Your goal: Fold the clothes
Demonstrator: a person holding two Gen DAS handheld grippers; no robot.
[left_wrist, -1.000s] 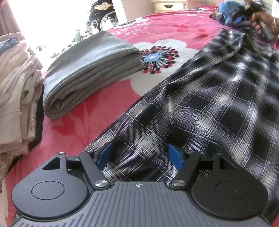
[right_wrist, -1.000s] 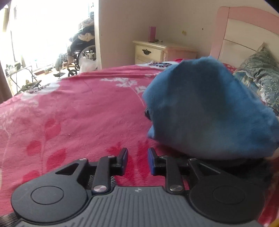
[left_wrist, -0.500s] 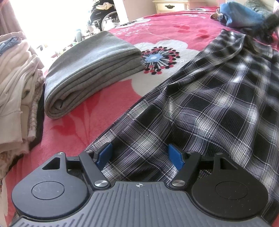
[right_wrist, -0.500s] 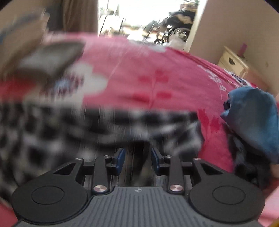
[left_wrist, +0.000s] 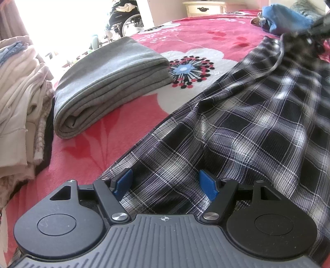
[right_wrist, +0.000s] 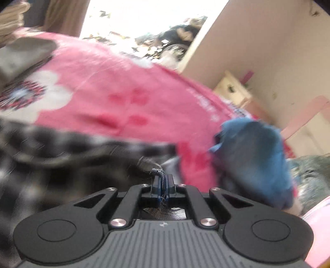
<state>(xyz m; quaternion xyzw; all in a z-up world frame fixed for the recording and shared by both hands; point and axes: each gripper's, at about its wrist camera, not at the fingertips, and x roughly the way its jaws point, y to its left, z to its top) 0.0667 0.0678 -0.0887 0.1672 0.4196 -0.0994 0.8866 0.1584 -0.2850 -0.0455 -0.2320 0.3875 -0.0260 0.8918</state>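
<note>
Your right gripper (right_wrist: 162,183) fingers pinch only a drawstring of the plaid garment (left_wrist: 247,132); it could slip or cinch instead of lifting cloth. Left gripper (left_wrist: 166,183) fingers spread over the near hem. Garment sprawls unfolded on the bed (left_wrist: 127,115). Folded grey cloth (left_wrist: 107,82), blue garment (right_wrist: 257,156) lie beside, apart.

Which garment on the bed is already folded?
The grey one, a neat layered stack beside the flower print. The plaid garment lies spread and rumpled under the open left gripper; the blue one is bunched up.
</note>
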